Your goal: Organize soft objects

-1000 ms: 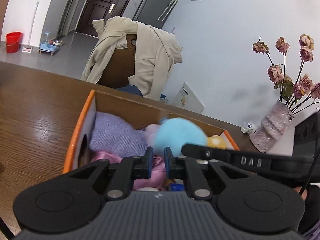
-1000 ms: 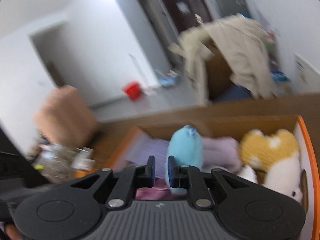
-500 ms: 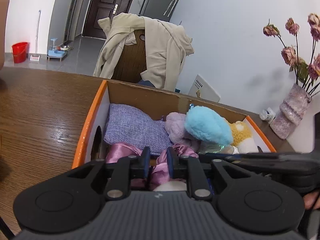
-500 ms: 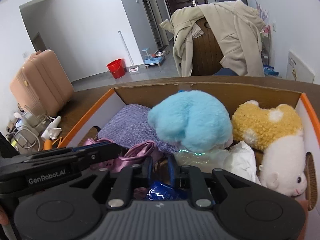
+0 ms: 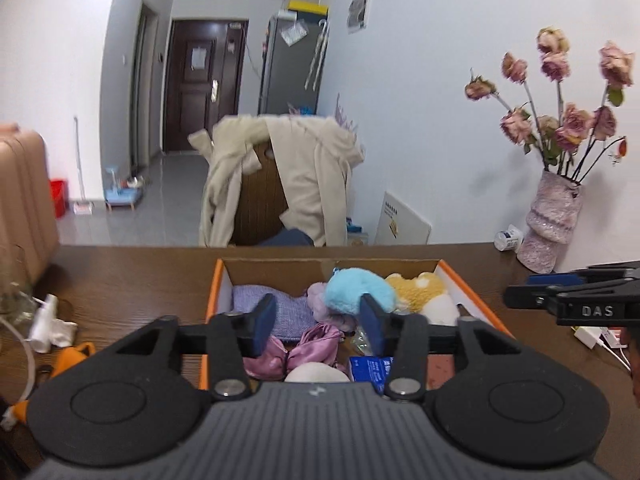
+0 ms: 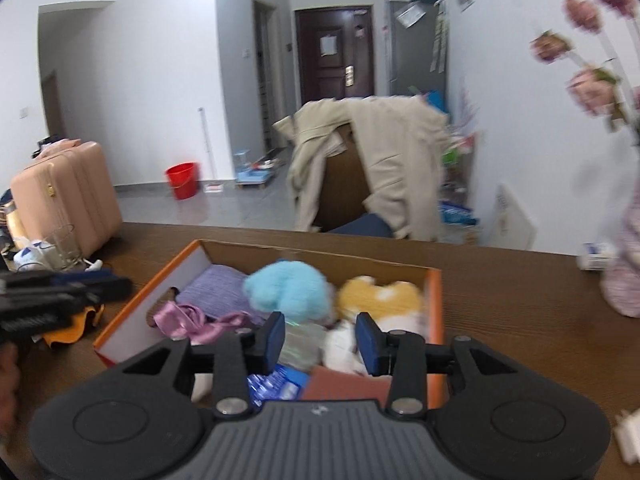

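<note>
Tongs spread above the filled box

Suitcase [image 6: 68,196], pink, stood on the floor at far left, with a red bucket [image 6: 182,179] on the tiles to its right. On the table's [image 5: 132,280] left end lay a white cloth [image 5: 50,324] and an orange rag [image 5: 74,356], near a clear glass [image 6: 60,246].

The left gripper [image 5: 318,322] hung near the box's [image 5: 214,292] near wall, its tongs spread wide and holding nothing. Between the blue pads showed the box contents: a purple cloth [image 5: 248,300] at the far left, a pink satin bow [image 5: 312,344] nearer, a lilac plush [image 5: 318,300] beside a blue plush [image 5: 354,292] in the middle, and a yellow plush [image 5: 418,286] at the far right. A blue packet [image 5: 370,368] lay at the near edge, just right of a white round thing [image 5: 316,374].

The right gripper [image 6: 320,340] was likewise spread and empty, poised over the box's near right part. Its camera was blurred, yet it showed the blue plush resting on the other soft things, touching the yellow one.

Behind the table stood a chair [image 5: 260,208] draped with a beige coat [image 5: 312,176]. At far right, on the table, a pink vase [image 5: 550,228] held dried roses [image 5: 560,120], with a small white bottle [image 5: 508,238] just left of it.
</note>
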### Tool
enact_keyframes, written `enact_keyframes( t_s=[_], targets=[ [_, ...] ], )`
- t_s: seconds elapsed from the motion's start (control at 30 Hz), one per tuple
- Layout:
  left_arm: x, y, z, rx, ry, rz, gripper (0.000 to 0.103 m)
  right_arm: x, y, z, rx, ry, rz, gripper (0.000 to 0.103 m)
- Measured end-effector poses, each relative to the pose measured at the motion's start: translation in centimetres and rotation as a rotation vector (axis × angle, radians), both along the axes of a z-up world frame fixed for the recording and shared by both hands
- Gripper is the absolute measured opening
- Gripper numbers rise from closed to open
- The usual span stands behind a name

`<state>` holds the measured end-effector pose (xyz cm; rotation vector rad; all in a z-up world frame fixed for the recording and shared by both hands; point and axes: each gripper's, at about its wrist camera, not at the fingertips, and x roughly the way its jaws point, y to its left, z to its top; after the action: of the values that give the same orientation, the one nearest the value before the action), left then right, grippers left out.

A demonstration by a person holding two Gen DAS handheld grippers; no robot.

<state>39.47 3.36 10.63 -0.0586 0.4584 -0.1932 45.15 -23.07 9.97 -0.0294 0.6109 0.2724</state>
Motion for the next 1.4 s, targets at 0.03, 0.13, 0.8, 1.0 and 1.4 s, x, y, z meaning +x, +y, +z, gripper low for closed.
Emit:
enact_keyframes(
  t_s=[0.03, 0.13, 0.8, 1.0, 1.4],
  targets=[
    [-1.1, -0.1, 0.4, 0.009, -0.018, 0.007, 0.064, -1.2, -0.4, 0.3, -0.006, -0.016, -0.013, 0.046],
    [-4.5, -0.4, 0.9, 0.047, -0.108, 0.049, 0.091, -5.0, -1.4, 0.9, -0.021, -0.113, -0.052, 0.064],
    [-19.6, -1.0, -0.8, 0.032, -0.352, 0.151, 0.103, -20.5, -1.8, -1.4, 0.046, -0.417, -0.14, 0.103],
    [-26.0, -1.1, -2.2, 0.059, -0.328, 0.16, 0.103, -26.2, -0.9, -2.6, 0.053, -0.39, -0.111, 0.103],
    [-38.2, -1.1, -6.1, 0.07, -0.33, 0.199, 0.103, -39.8, 1.2, -7.8, 0.076, -0.353, -0.131, 0.103]
  ],
)
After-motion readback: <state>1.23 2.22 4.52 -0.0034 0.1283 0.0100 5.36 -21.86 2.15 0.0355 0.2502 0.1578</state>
